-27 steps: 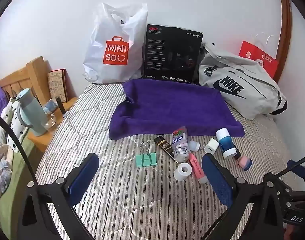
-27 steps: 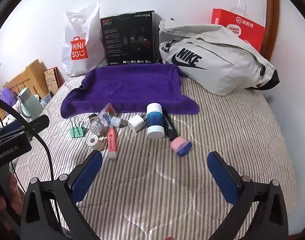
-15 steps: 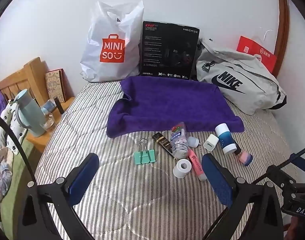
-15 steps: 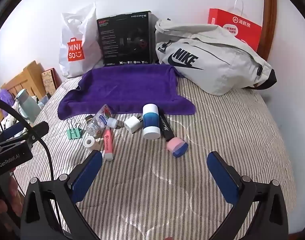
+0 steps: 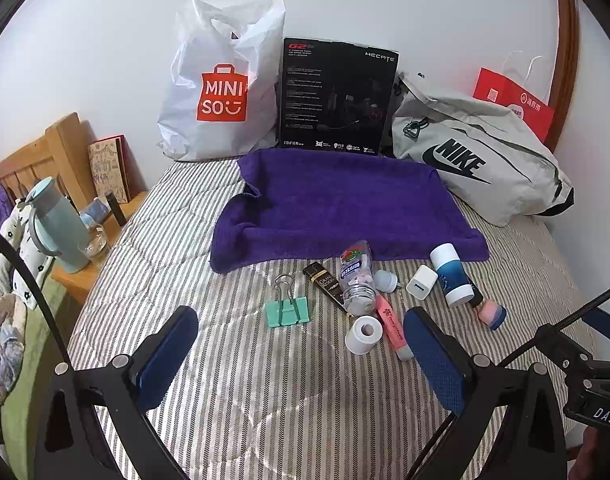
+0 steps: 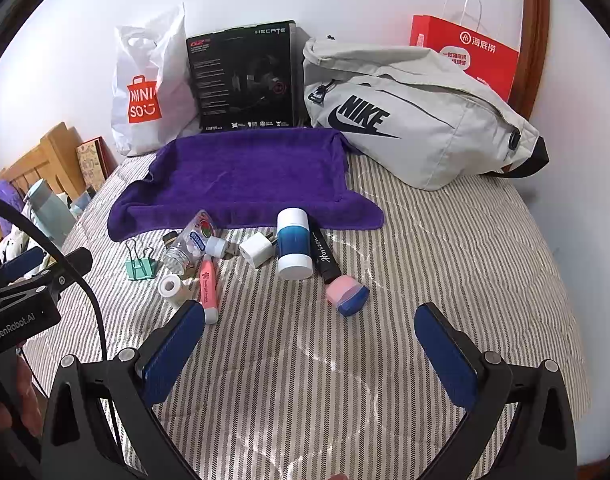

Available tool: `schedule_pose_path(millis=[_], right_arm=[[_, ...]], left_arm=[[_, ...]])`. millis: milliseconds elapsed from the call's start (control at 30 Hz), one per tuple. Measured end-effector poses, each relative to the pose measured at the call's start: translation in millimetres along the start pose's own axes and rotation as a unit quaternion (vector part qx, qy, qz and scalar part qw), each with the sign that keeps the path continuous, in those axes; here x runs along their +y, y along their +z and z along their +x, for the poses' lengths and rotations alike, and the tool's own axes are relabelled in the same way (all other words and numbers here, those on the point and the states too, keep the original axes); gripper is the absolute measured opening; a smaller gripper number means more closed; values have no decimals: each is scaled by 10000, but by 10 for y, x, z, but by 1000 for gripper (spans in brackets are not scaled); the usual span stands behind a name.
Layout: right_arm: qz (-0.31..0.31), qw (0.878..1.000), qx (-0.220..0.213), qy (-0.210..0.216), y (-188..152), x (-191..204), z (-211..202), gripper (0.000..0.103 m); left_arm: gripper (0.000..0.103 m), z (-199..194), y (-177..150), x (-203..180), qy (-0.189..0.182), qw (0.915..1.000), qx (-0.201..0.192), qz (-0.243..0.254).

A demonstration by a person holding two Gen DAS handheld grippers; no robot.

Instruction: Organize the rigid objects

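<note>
A striped bed [image 6: 445, 240] is filling both views, with a purple towel [image 5: 337, 200] lying spread toward its far side, in front of a white Miniso bag [image 5: 221, 84], a black box [image 5: 337, 100] and a grey Nike bag [image 5: 477, 168] that are leaning at the wall. The left gripper [image 5: 301, 338] and the right gripper [image 6: 309, 330] are both hovering over the near bedding with fingers spread wide — neither is holding or touching anything. Just near of the towel's edge a cluster of small items is lying: a blue-and-white tube [image 6: 293, 246], a clear bottle [image 5: 356, 278], a pink highlighter [image 5: 391, 326], a black Horizon stick [image 6: 324, 254], a green binder clip [image 5: 285, 306], a white charger [image 6: 257, 249], a white tape roll [image 5: 363, 334] and a pink-and-blue cap [image 6: 347, 294]. Compared with a moment ago, both views are sitting slightly farther back and the cluster is lying exactly as it was — nothing picked up.
</note>
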State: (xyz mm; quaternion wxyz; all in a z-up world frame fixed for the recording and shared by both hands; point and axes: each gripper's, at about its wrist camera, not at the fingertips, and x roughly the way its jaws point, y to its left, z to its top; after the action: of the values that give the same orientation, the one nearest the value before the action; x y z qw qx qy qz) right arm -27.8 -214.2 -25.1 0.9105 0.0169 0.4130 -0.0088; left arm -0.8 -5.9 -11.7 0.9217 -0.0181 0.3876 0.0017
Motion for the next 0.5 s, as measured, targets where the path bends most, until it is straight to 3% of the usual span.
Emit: schedule_pose_path(millis=[500], right_arm=[[32, 10000, 7, 15, 3, -2, -26, 103]], left_arm=[[103, -11, 27, 18, 23, 10000, 29, 14]])
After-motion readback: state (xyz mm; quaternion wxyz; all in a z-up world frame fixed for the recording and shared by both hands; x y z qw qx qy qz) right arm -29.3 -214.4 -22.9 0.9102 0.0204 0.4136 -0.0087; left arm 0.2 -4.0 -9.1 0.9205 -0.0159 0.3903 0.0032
